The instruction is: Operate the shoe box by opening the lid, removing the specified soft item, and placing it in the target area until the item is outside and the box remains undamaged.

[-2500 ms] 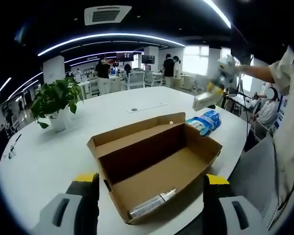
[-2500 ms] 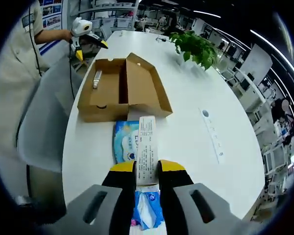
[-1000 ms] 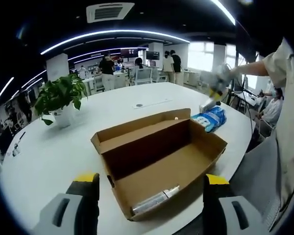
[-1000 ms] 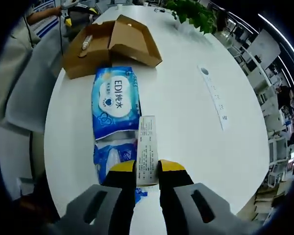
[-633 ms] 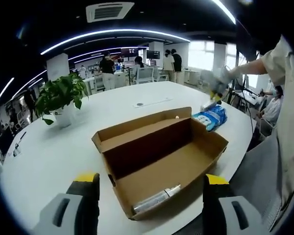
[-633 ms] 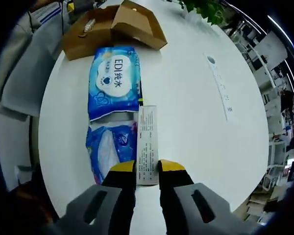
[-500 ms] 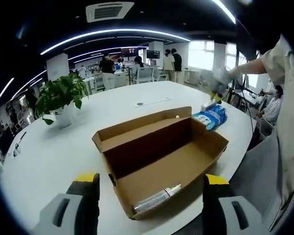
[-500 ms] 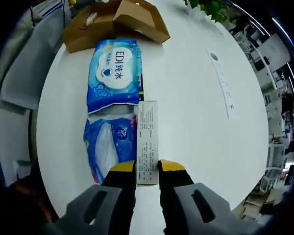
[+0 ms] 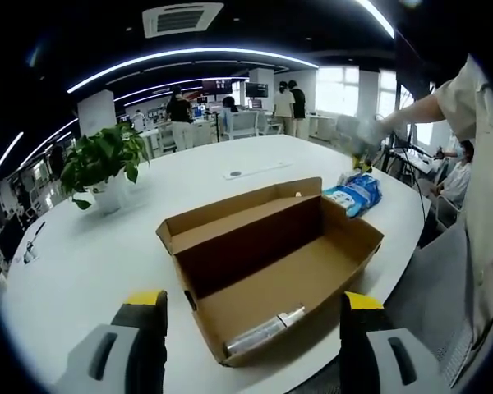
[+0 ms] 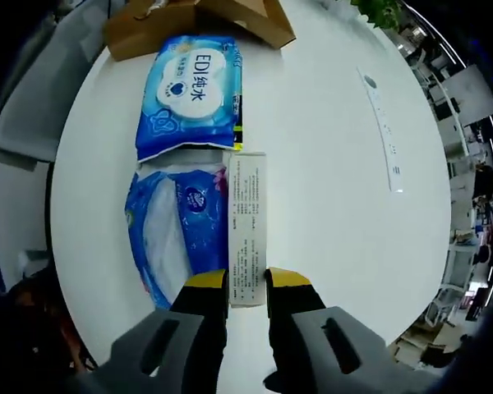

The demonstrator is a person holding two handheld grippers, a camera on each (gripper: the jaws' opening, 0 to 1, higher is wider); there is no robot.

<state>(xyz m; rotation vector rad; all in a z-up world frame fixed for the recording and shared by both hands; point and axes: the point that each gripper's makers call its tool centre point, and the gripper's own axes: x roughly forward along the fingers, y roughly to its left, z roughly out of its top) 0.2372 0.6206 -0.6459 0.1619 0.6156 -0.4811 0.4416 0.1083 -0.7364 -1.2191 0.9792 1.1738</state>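
White carton (image 10: 247, 230) (long, printed) clamped in right gripper (image 10: 247, 289), beside wipes (image 10: 191, 92).

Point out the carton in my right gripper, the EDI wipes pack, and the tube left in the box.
white carton (image 10: 247, 230), right gripper view, printed face.
EDI wipes pack (image 10: 191, 94), right gripper view, white label.
tube (image 9: 265, 329), left gripper view, mid-body.

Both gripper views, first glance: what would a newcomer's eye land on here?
In the left gripper view, the open shoe box sits lid-up on the white table, with a silvery tube lying in its near corner. In the right gripper view, the right gripper pinches a long white printed carton above the table, right beside two blue tissue packs lying end to end.
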